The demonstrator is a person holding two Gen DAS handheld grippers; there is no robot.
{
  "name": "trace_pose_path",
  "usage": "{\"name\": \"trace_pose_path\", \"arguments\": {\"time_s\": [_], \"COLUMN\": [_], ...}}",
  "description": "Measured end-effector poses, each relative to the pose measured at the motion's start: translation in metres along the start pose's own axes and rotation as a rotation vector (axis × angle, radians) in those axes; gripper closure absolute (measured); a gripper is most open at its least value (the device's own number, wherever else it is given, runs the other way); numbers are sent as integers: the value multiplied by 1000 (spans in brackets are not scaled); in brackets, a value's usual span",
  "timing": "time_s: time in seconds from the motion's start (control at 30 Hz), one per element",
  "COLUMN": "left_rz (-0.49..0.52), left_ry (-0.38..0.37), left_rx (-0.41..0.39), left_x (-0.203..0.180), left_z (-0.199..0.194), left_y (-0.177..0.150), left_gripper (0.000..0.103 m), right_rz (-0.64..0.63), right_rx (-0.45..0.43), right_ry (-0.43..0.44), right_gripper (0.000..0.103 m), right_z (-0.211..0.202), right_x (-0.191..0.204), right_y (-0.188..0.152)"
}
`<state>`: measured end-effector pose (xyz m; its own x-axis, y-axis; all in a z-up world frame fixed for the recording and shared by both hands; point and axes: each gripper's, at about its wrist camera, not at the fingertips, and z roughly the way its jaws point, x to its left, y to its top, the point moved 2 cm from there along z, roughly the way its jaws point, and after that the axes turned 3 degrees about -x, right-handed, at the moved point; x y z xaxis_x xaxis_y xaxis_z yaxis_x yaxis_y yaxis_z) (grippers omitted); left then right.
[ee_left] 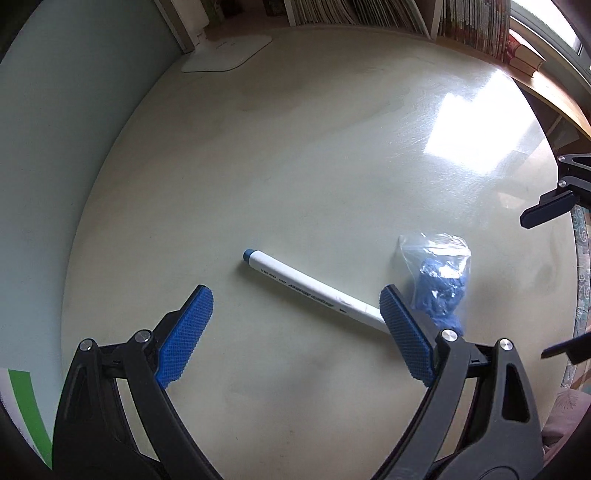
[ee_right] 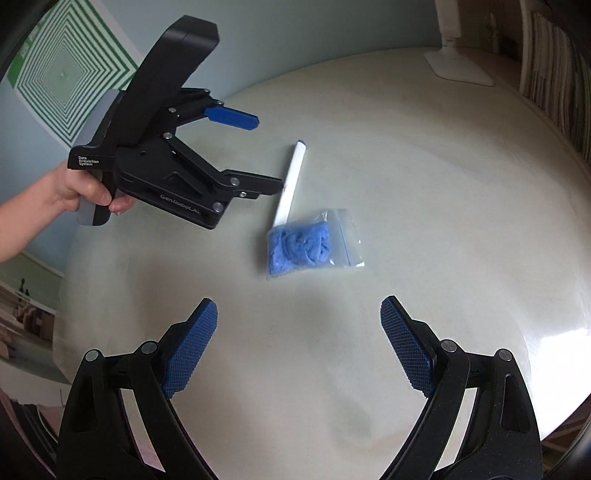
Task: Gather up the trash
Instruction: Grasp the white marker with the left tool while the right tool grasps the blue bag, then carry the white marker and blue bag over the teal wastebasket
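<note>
The left hand-held gripper (ee_left: 295,328) stands wide open above the pale, glossy bench (ee_left: 295,166), nothing between its blue ribbed pads (ee_left: 184,336). In the right wrist view its black body carries white lettering: "Data Acquisition System" on the handle end and "GenRobot.AI" along the lower plate, the last letters hard to make out. A bare hand (ee_right: 85,192) grips its handle.

The right hand-held gripper (ee_right: 299,339) is likewise spread wide and empty, hovering over the bench short of the things lying there.

A white marker pen with a blue end cap (ee_left: 306,288) lies flat on the bench. Dark print runs along its barrel, seemingly a brand and product name, but it is upside down and too small to read surely. Its far end runs under a small clear plastic zip bag stuffed with crumpled blue material (ee_right: 306,243), which lies touching the pen, ahead of the right gripper.

Farther off, a white lamp base (ee_left: 229,53) sits at the bench's edge, near shelves of books (ee_left: 472,22). A green-and-white concentric-square poster (ee_right: 62,70) hangs on the wall.
</note>
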<state>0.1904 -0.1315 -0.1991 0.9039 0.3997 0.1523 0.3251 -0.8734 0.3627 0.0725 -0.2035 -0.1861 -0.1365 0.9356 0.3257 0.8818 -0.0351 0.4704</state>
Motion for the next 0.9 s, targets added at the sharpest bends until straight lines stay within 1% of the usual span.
{"name": "trace_pose_path", "arguments": {"time_s": [0.1,0.17,0.23,0.27,0.33,0.37,0.4,0.43,0.47,0.5,0.53,0.67,0.9], "left_rz": [-20,-36,-53,-66,-79,-77,-70,-63,-58,-52,-48,-37,-14], "left_ry": [-21,-38,-57,-81,-115,-122,-125,-133,-137,-134,-138,-121,-106], "left_rx": [12,19,34,24,15,9,2,-2,-3,-2,1,4,8], "left_x": [5,9,12,14,17,18,17,17,16,16,15,11,-1], "left_z": [11,17,24,25,25,24,22,21,19,18,17,13,-2], "left_y": [-1,-2,-5,-6,-6,-7,-7,-7,-8,-8,-9,-15,-22], "left_gripper": [16,21,29,32,45,48,57,69,75,86,91,92,92], "right_rz": [-28,-46,-76,-91,-132,-158,-179,-199,-204,-204,-190,-154,-69], "right_rx": [18,27,34,39,42,43,35,29,28,24,22,11,-48], "right_ry": [-24,-35,-60,-75,-113,-137,-154,-181,-192,-204,-201,-190,-175], "right_gripper": [14,14,14,14,14,16,26,34,39,51,54,54,55], "right_z": [18,29,40,44,53,56,56,56,56,55,53,46,15], "right_x": [3,3,5,5,6,8,9,10,10,8,5,-6,-16], "right_y": [10,15,17,18,19,19,19,20,21,22,24,22,14]}}
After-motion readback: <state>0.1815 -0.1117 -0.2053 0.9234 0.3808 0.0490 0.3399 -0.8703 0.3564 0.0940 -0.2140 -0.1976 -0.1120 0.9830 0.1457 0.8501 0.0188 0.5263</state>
